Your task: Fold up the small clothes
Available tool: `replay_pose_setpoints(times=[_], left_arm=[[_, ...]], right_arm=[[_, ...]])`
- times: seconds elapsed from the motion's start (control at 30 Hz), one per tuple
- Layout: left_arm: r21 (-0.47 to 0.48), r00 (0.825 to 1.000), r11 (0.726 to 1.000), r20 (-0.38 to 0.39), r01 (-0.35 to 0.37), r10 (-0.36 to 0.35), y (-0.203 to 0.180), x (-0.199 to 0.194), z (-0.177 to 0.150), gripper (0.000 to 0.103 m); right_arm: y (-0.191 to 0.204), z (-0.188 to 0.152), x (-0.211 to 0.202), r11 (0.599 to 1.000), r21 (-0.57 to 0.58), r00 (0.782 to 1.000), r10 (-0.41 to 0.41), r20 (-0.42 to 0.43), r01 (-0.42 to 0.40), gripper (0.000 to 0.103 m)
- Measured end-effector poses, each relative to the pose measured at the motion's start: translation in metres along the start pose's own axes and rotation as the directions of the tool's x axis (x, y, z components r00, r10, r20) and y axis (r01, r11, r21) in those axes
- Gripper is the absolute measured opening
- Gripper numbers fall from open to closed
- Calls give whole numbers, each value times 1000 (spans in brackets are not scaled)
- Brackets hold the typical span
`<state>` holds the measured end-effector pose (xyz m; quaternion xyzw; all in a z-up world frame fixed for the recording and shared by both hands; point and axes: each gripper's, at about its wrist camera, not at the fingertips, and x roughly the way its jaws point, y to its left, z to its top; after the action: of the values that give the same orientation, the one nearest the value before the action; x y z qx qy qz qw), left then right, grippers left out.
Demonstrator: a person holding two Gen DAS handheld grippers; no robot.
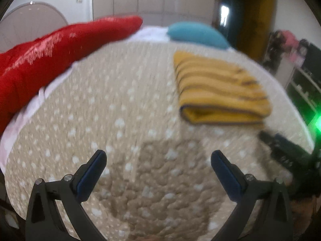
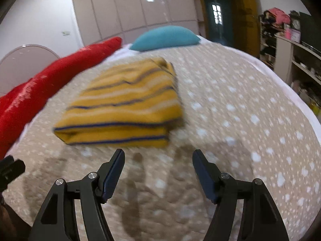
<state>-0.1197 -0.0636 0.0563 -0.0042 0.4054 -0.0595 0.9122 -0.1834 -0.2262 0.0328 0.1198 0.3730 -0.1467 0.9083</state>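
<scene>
Folded striped garment (image 2: 122, 108) lies on the bed (image 2: 230, 108), long axis running left to right in the right view, fold nearest. Red cushion (image 2: 40, 88) left, teal pillow (image 2: 166, 37) beyond. Left gripper (image 1: 158, 156) and right gripper (image 2: 158, 155): jaws wide apart, empty, garment clear of both.

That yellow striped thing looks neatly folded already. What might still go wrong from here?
1. Both the left gripper and the right gripper are open and empty, close to the folded striped garment; a careless nudge may undo the fold.
2. The quilted bedspread is soft, so the fingers may snag it.
3. Both views are blurred, so aim may be off.
</scene>
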Motion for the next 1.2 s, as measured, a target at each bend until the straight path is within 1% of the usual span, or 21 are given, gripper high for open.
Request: replay_pose_setpoints(times=[0.07, 0.1, 0.17, 0.2, 0.27, 0.33, 0.63, 0.83, 0.9, 0.93, 0.97, 1.03, 1.2], left_arm=[[-9, 999, 1000, -43, -5, 4, 3, 14, -5, 103], [-15, 998, 1000, -68, -10, 9, 3, 20, -8, 103], [-30, 992, 999, -128, -10, 7, 6, 35, -13, 103], [-29, 990, 999, -138, -14, 10, 7, 38, -16, 103], [-9, 992, 1000, -122, -28, 26, 5, 39, -19, 103], [5, 992, 999, -117, -41, 41, 3, 41, -22, 103], [-2, 993, 999, -117, -37, 36, 0, 44, -31, 103], [-3, 992, 999, -120, -34, 33, 4, 43, -27, 103], [-1, 992, 999, -120, -35, 35, 4, 43, -27, 103], [-1, 992, 999, -120, -36, 36, 4, 43, -26, 103], [-1, 992, 999, -121, -37, 36, 4, 43, -27, 103], [0, 992, 999, -120, -38, 37, 4, 43, -27, 103], [6, 992, 999, -117, -43, 43, 3, 44, -27, 103]], right_arm=[[-7, -6, 5, 1000, 11, 1000, -12, -10, 12, 75], [-7, -8, 6, 1000, 7, 1000, -12, -2, 12, 75], [-2, -10, 8, 999, -29, 1000, -30, 7, 30, 82], [3, -11, 10, 997, -58, 999, -45, 9, 45, 84], [11, -16, 13, 992, -96, 996, -82, 22, 84, 86], [12, -19, 14, 989, -103, 994, -99, 40, 103, 87], [13, -20, 14, 989, -91, 992, -116, 45, 120, 89], [12, -18, 16, 992, -71, 994, -105, 25, 107, 89], [11, -17, 15, 993, -57, 994, -103, 22, 104, 91], [11, -18, 15, 994, -51, 995, -99, 21, 100, 93], [10, -17, 16, 994, -51, 996, -93, 15, 93, 98], [10, -16, 18, 997, -52, 998, -55, -13, 54, 102], [10, -17, 19, 997, -58, 998, -58, -16, 57, 102]])
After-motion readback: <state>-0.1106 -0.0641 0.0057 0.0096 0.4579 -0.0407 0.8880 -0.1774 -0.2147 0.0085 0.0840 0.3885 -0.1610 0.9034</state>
